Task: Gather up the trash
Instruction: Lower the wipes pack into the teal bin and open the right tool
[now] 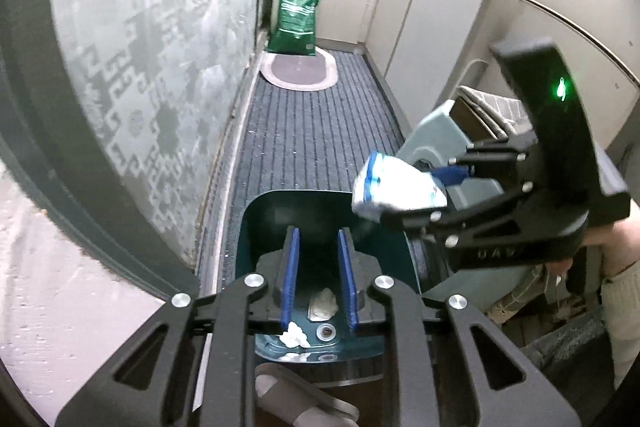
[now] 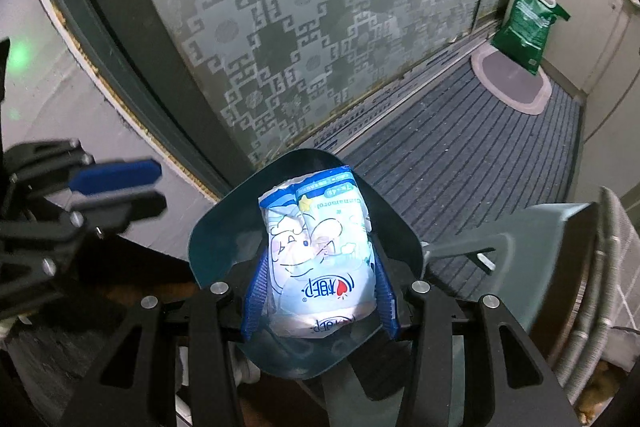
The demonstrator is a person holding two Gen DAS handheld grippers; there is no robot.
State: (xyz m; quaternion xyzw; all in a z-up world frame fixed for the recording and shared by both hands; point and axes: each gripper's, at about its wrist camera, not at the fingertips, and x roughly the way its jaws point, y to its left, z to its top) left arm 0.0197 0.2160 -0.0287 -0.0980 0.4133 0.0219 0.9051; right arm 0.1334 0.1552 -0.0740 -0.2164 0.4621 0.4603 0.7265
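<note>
1. Behind everything, 1 tall frosted glass door panel [image 2: 304, 39] etched with a repeating geometric key pattern, set in a dark frame.
2. Below it, 1 grey ribbed floor mat [image 1: 320, 131] with dark parallel stripes; at its far end 1 oval pink rug [image 1: 299, 71], and beyond that 1 upright green printed bag [image 1: 298, 19] with a white handle cut-out, standing by white cabinet doors [image 1: 432, 27].
3. In the middle, 1 dark teal plastic bin [image 2: 400, 243], rounded-square mouth open upward; its grey-blue lid [image 2: 560, 247] swung up to the right.
4. Seen on the bin floor in the left wrist view, 2 crumpled white paper scraps [image 1: 325, 302], small and irregular, lying near each other.
5. Clamped between the blue ribbed pads of the right gripper [image 2: 320, 291], 1 soft crinkled plastic tissue pack [image 2: 318, 251], white and pale blue with a cartoon print and red heart logo; long axis running along the fingers, far end pointing away from the camera and down toward the bin mouth, directly above the opening.
6. Same pack in the left wrist view [image 1: 394, 187], lying roughly sideways, free end pointing left over the bin's right rim.
7. Left gripper [image 1: 318, 279], black frame with 2 blue ribbed pads, jaws a narrow gap apart with nothing between them, poised above the bin opening.
8. Bottom edge of the left wrist view, 1 grey slipper [image 1: 296, 399] on the floor.
</note>
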